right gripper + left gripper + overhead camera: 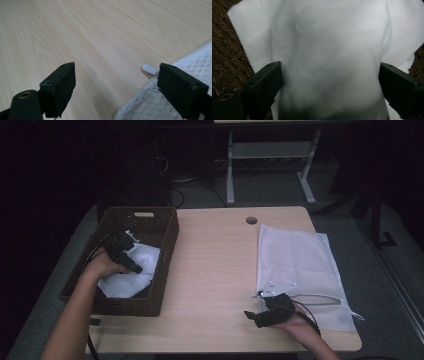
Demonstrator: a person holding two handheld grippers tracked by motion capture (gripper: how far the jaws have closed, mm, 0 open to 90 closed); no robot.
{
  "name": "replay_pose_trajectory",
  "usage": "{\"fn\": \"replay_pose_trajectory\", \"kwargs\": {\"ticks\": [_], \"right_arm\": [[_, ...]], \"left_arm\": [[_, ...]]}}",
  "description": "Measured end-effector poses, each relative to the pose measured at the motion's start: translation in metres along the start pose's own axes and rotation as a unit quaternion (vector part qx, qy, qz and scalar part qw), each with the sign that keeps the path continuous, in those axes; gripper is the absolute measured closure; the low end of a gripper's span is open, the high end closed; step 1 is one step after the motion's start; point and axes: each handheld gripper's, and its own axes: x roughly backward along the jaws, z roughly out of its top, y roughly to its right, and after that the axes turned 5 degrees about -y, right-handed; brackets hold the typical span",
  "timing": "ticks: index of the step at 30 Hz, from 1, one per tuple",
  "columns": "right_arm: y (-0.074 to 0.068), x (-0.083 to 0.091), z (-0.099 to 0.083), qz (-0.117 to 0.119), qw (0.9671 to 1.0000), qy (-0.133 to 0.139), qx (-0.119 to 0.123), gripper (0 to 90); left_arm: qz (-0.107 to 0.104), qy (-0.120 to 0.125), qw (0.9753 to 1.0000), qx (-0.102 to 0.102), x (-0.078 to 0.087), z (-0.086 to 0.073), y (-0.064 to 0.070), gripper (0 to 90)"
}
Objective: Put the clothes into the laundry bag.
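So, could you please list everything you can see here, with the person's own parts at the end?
basket: one, dark brown, woven, left side of the table
cloth: one, white, crumpled inside the basket
mesh bag: one, white, flat on the right side of the table
zipper pull: one, white, at the mesh bag's edge
table: one, light wood
desk frame: one, white, behind the table
left gripper: black, open over the cloth
right gripper: black, open by the mesh bag's edge

The high view is dim: the room behind the table (220, 265) sinks into black, and detail is soft. Both gripper views are brighter and evenly lit. The white cloth (329, 50) looks blurred up close, shaded toward the bottom edge.
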Motion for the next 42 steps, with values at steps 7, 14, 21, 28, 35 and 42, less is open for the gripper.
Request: {"fn": "replay_pose_trajectory", "kwargs": {"ticks": [7, 14, 21, 28, 35, 42], "right_arm": [[-0.002, -0.001, 0.000, 0.001, 1.0000, -0.002, 0.003, 14.9], [-0.003, -0.002, 0.000, 0.002, 1.0000, -0.004, 0.006, 14.9], [-0.003, -0.003, 0.000, 0.003, 1.0000, -0.005, 0.005, 14.9], [-0.001, -0.003, 0.000, 0.004, 1.0000, -0.006, 0.000, 15.0], [-0.001, -0.003, 0.000, 0.003, 1.0000, -0.004, 0.000, 15.1], [0.000, 0.000, 0.000, 0.002, 1.0000, 0.001, -0.005, 15.1]], "left_arm": [[-0.008, -0.015, 0.9998, -0.006, -0.017, 0.002, 0.002, 7.9], [-0.027, 0.004, 0.9996, -0.003, -0.022, -0.003, -0.003, 7.7], [-0.024, 0.006, 0.9997, 0.000, -0.019, -0.003, -0.002, 13.4], [-0.033, 0.020, 0.9993, 0.004, -0.011, -0.006, 0.000, 40.4], [-0.046, 0.027, 0.9984, 0.019, -0.005, -0.010, 0.000, 59.0], [-0.062, 0.037, 0.9963, 0.047, 0.005, -0.013, -0.002, 63.2]]}}
